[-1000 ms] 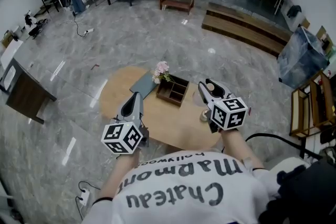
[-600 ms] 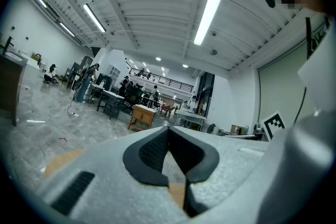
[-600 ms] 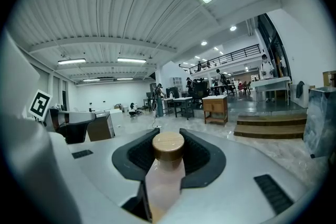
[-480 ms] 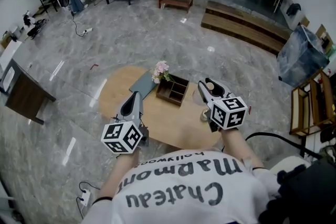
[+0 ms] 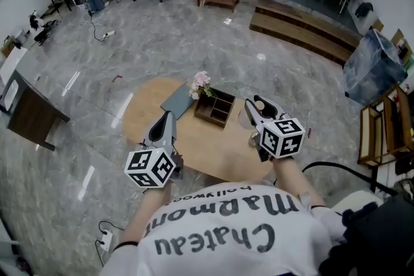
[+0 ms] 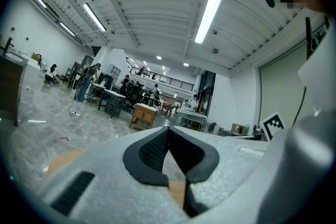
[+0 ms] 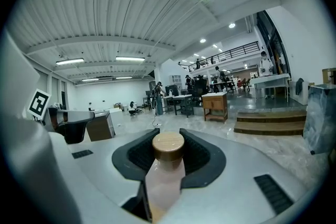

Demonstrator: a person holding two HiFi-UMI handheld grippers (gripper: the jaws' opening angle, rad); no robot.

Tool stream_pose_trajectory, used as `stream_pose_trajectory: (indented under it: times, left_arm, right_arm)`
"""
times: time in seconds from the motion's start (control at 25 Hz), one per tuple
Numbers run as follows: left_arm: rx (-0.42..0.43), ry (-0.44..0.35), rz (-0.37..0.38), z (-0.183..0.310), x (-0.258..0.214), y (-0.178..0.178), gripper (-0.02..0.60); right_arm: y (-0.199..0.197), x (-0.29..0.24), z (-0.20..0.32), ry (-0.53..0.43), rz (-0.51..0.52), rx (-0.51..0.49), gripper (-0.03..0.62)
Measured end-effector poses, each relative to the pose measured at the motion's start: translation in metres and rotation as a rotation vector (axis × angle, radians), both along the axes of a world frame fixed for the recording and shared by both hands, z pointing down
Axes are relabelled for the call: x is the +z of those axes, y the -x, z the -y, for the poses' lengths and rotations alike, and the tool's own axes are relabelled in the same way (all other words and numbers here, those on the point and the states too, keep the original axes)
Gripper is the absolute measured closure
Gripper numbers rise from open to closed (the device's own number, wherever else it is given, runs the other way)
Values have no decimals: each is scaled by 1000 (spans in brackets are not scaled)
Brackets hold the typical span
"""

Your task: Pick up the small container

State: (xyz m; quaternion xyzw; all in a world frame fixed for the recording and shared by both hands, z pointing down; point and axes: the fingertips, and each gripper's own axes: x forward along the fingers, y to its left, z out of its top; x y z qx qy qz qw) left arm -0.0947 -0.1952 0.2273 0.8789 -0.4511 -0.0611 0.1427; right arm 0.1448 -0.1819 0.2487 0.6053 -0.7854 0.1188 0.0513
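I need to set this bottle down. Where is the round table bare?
The right gripper holds the small container. Bare wood runs between the left gripper and the wooden organizer, along the table's near edge. The far edge is crowded: grey mat, flowers and organizer together.

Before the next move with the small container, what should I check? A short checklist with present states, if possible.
1. The small container sits between the jaws of the right gripper: ok.
2. Its wooden cap is on: ok.
3. It is lifted clear of the table: cannot tell.
4. The left gripper is shut and empty: ok.
5. The wooden box is apart from the right gripper: ok.
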Motion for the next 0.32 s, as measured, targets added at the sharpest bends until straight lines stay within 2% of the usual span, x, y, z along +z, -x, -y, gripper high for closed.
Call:
stream_pose_trajectory:
  times: [0.32]
  left_arm:
    - [-4, 6, -1, 0, 3, 3, 568]
  right_arm:
    - [4, 3, 0, -1, 10, -1, 473]
